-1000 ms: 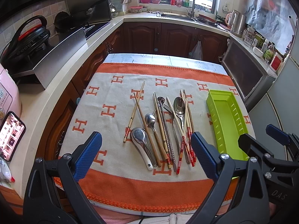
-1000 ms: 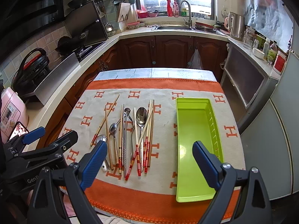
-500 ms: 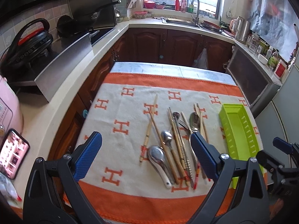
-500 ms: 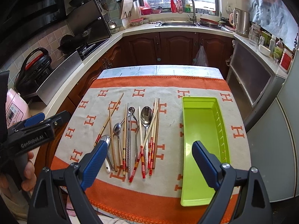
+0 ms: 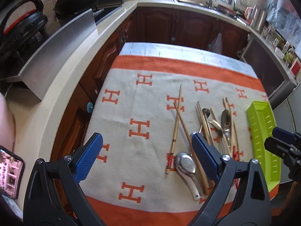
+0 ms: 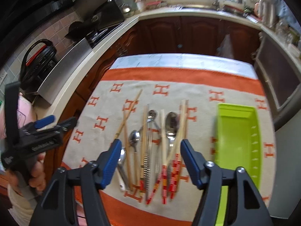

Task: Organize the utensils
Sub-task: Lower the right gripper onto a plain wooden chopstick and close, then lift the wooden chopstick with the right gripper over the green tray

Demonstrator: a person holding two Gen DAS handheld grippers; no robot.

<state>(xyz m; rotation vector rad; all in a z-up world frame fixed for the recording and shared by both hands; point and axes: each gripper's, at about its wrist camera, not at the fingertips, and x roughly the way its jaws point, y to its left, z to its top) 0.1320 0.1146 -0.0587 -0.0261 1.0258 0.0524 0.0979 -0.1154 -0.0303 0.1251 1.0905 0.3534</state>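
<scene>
two views, left first: the left gripper [image 5: 146, 156] hangs released and empty above the blanket [image 5: 120, 116], with the white-handled spoon [image 5: 185, 166] at its 3 o'clock and the green tray [image 5: 263, 143] further that way. right view: the right gripper [image 6: 148, 160] is spread wide, holding nothing, above the red-ended chopsticks [image 6: 174, 173]; tray at 3 o'clock. sorting looks unstarted; next, i judge, lower and pinch one chopstick.

One lime-green plastic tray [image 6: 239, 141]; one white-handled steel soup spoon [image 5: 186, 166]; three slim steel spoons [image 6: 171, 124]; the overlapping wooden chopsticks [image 6: 144, 131] cannot be counted surely.
</scene>
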